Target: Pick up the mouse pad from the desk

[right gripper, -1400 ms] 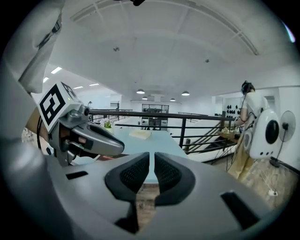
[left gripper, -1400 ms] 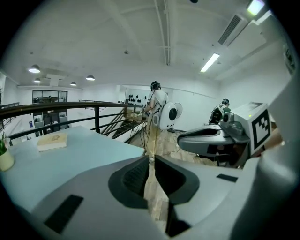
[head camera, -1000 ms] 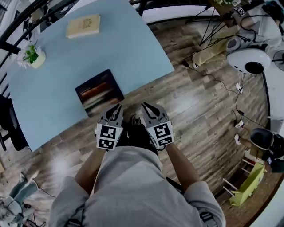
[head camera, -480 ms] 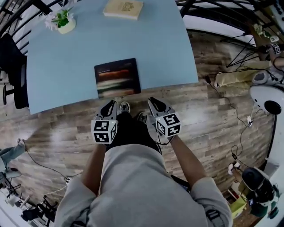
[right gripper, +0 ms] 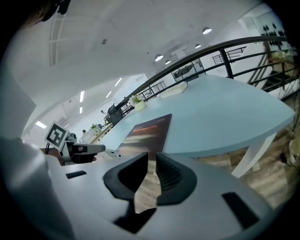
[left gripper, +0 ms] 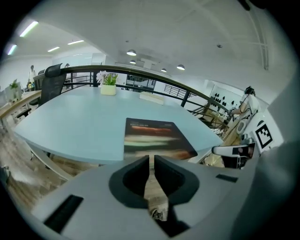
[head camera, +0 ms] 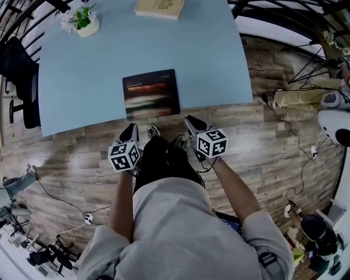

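Observation:
The mouse pad (head camera: 151, 93), dark with blurred orange and pale stripes, lies flat on the light blue desk (head camera: 76, 82), close to its near edge. Both grippers hang short of that edge, over the wooden floor. My left gripper (head camera: 130, 131) points at the pad's left near corner, and its jaws stand a narrow slit apart, empty. My right gripper (head camera: 191, 121) is just off the pad's right near corner; its jaws have just been opening, with nothing between them. The pad (left gripper: 157, 138) lies beyond my left gripper (left gripper: 151, 157). Beyond my right gripper (right gripper: 152, 154), the pad (right gripper: 147, 131) is seen again.
A potted plant (head camera: 85, 23) and a cream book (head camera: 159, 6) sit at the desk's far side. A black chair (head camera: 22, 71) stands at its left end. Cables, tripods and a white device (head camera: 336, 123) crowd the floor on the right. The person's shoes (head camera: 153, 131) are below the desk edge.
The desk and pad have swung from the upper left to straight ahead of me. Both grippers have sunk and rolled, and they now stand further apart, one before each near corner of the pad.

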Demonstrator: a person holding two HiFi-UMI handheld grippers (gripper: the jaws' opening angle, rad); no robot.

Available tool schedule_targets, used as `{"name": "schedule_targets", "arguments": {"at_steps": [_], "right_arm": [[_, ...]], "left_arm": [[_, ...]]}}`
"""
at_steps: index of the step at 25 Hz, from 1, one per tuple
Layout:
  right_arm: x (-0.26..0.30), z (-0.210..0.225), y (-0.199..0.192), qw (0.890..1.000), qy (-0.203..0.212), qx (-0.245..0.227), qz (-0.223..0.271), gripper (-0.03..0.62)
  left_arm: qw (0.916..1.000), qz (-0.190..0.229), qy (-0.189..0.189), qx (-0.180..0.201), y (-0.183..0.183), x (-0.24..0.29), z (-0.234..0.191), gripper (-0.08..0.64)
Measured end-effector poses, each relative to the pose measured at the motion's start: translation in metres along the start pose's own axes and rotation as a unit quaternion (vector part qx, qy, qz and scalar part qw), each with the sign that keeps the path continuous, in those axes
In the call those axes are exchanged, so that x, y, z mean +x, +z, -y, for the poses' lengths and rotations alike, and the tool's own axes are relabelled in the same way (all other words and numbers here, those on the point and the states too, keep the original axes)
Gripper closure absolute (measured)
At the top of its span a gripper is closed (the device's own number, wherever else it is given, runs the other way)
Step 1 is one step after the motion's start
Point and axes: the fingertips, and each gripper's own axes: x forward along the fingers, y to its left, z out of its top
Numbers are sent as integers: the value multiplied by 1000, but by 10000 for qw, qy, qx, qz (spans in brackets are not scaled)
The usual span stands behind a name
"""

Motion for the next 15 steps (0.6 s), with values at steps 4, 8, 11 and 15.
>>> {"name": "schedule_targets", "arguments": {"at_steps": [4, 8, 11, 15], "right_arm": [[12, -1, -13, 9997, 12, -3, -247, 526], [22, 3, -18, 9990, -8, 224, -375, 522], [28, 4, -20, 9988, -12, 342, -353, 520], [38, 1, -22, 9980, 75, 488, -386, 506]], "left_arm": [[9997, -187, -26, -125, -11, 11, -4, 514], [9989, -212, -210, -355, -15, 19, -5, 514], [9971, -152, -369, -652, -19, 23, -9, 512], [9961, -195, -375, -780, -22, 26, -21, 509]]}}
